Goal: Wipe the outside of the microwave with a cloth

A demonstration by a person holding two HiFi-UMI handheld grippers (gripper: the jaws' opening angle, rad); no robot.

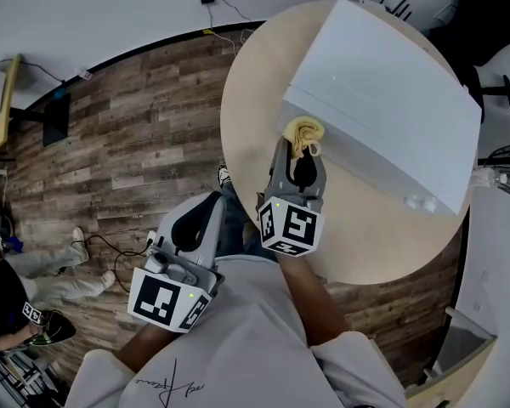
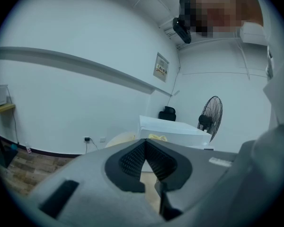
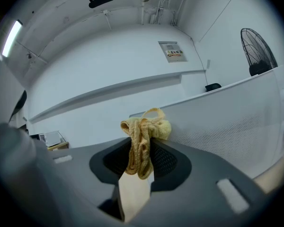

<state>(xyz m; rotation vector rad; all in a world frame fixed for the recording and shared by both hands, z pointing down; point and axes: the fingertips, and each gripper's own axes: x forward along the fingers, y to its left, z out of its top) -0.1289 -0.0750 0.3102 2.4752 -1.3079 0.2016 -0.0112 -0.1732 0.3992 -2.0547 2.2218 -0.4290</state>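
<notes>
Tongs on the right, in the head view, are clenched on a yellow cloth at the near corner of the white microwave on the round table; the left tongs hang off the table's edge

Left gripper view: those tongs are pressed together on nothing, and only here a standing fan shows

Right gripper view alone shows the pinch: the cloth is bunched between the pads, just beside the microwave's perforated wall. It looks soft, light and limp, best held by its bunched middle with a wad left proud for wiping
</notes>
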